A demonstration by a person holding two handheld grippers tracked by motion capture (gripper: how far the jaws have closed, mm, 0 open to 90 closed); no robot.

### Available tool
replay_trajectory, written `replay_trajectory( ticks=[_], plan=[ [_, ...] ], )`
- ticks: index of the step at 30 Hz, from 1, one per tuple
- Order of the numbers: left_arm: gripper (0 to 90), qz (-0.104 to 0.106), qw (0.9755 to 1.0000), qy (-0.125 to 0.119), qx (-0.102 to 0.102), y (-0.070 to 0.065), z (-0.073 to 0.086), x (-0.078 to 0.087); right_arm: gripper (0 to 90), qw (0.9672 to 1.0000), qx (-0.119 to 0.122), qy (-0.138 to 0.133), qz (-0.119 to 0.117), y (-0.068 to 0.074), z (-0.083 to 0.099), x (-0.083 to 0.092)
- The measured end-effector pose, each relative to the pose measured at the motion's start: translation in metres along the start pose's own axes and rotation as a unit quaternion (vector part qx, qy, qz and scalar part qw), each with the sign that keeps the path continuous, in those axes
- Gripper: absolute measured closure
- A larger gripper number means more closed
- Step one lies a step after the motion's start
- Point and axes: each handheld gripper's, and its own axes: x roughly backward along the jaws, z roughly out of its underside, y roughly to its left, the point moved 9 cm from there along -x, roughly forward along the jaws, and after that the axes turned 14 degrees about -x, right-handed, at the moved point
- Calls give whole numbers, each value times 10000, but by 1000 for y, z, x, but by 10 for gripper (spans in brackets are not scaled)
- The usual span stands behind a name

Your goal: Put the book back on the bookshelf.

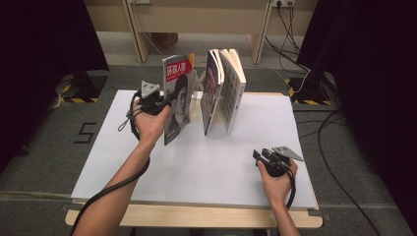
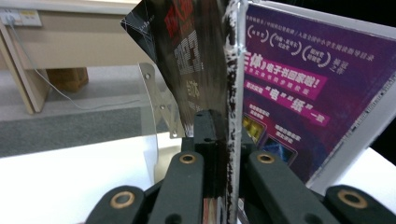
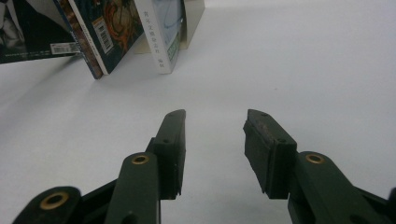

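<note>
Left gripper point(image 1: 160, 101), jaws clamped on the magazine point(image 1: 177, 98), holds it upright left of centre, not yet against the standing books point(image 1: 223, 91); right gripper point(image 1: 268, 160), jaws apart, rests lower right.

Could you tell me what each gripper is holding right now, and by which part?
The left gripper is shut on the magazine, pinching its edge near the lower half. The right gripper is open and holds nothing.

The right gripper point(image 3: 214, 140) rises from the bottom of the frame, its two black jaws apart with bare white table point(image 3: 303, 70) between them. In the upper left corner stand leaning books point(image 3: 109, 32), beside them a white-spined book point(image 3: 161, 37) resting against a pale stand point(image 3: 192, 21).
</note>
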Motion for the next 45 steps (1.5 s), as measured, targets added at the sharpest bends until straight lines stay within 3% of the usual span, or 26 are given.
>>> replay_trajectory(
  ticks=[10, 22, 26, 35, 45],
  plan=[
    [865, -48, 9998, -177, -9, 0, -8, -9, 592, 10000, 21, 6, -8, -1, -1, 1],
    [865, -128, 9994, -319, -70, 3, -7, -22, 591, 10000, 72, 16, 22, -2, 0, 0],
    [864, -158, 9993, -315, -80, 3, -4, -25, 590, 10000, -26, 63, 5, -1, 1, 0],
    [864, -239, 9990, -358, -116, 5, -7, -27, 589, 10000, 60, 37, -24, 0, 0, 0],
    [864, -282, 9985, -467, -34, 10, -6, -33, 589, 9999, 106, 33, -47, 1, 1, -2]
  ],
)
